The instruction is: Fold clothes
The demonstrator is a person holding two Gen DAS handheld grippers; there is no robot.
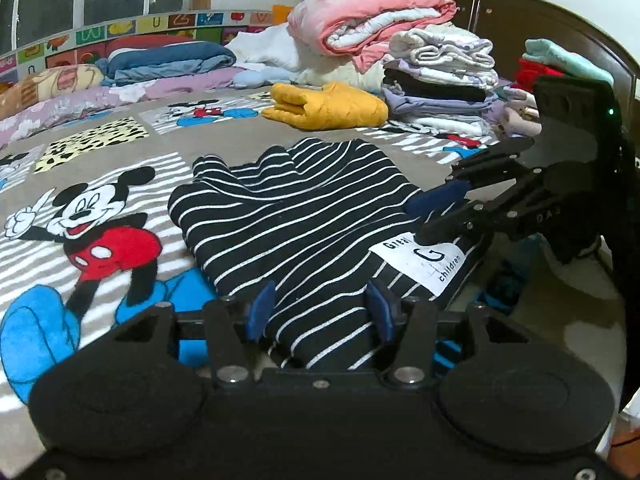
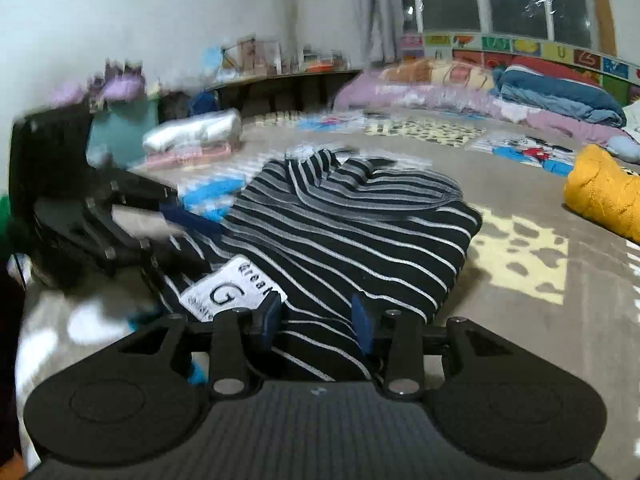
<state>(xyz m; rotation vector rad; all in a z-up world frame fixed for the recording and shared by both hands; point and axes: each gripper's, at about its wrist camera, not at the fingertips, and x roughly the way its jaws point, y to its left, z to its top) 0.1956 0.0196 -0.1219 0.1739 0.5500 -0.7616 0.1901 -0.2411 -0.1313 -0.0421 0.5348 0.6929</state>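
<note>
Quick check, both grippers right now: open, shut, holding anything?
Left gripper: jaws partly apart around the near edge of the striped shirt; grip cannot be told.
Right gripper: same, striped fabric between its pads; grip unclear.

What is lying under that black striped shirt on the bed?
The striped shirt rests on a cartoon-mouse bedspread; grey fabric and blue print show around its edges. Whatever part of the print lies directly beneath is covered, and the shirt's own folded layers hide each other.

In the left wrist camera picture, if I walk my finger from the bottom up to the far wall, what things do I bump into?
left gripper → striped shirt → yellow garment → pink and white quilt on the pile at the back.
</note>
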